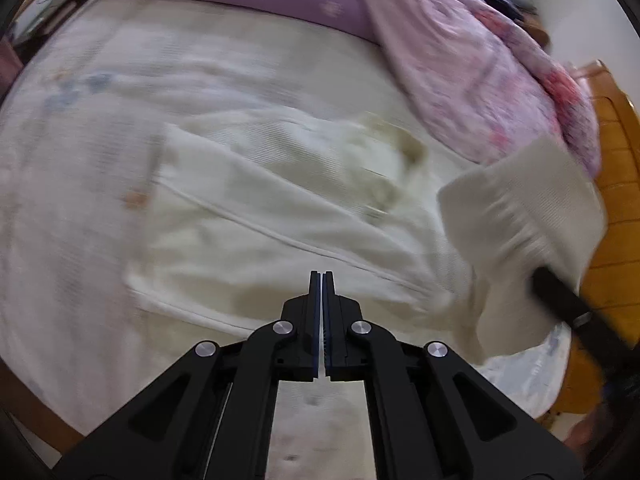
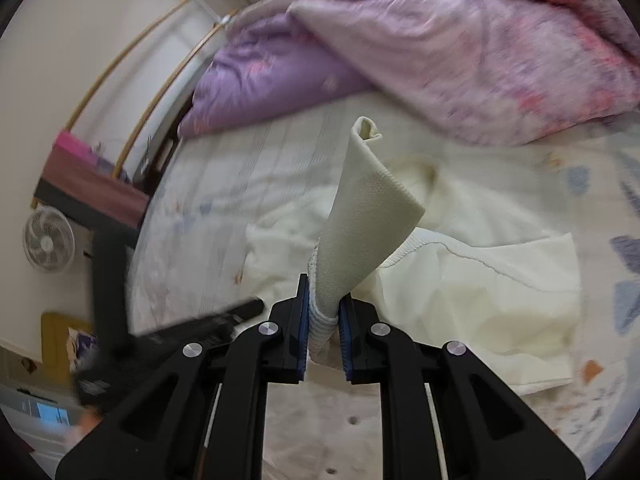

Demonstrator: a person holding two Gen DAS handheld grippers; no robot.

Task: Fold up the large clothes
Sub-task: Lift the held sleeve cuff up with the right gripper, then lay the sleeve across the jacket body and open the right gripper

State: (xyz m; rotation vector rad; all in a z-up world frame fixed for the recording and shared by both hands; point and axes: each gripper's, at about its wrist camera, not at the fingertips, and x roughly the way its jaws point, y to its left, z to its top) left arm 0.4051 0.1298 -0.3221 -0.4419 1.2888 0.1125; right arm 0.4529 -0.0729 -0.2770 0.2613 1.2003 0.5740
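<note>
A cream garment [image 1: 260,208] lies spread and wrinkled on the bed. My left gripper [image 1: 322,276] hangs above its lower edge, shut, with nothing between its fingers. My right gripper [image 2: 324,292] is shut on the garment's ribbed cuff [image 2: 368,216], which stands up out of the jaws with its end curled over. The rest of the garment [image 2: 472,280] trails on the sheet behind it. The left wrist view shows that lifted cuff [image 1: 520,200] at the right, held by the right gripper [image 1: 544,278]. The left gripper [image 2: 252,306] appears blurred at the left of the right wrist view.
A purple quilt [image 2: 260,80] and a pink floral quilt [image 2: 480,48] are piled along the far side of the bed sheet [image 1: 120,80]. A white fan [image 2: 48,238] and a dark table [image 2: 92,192] stand beside the bed. Orange wooden furniture [image 1: 616,200] borders the other side.
</note>
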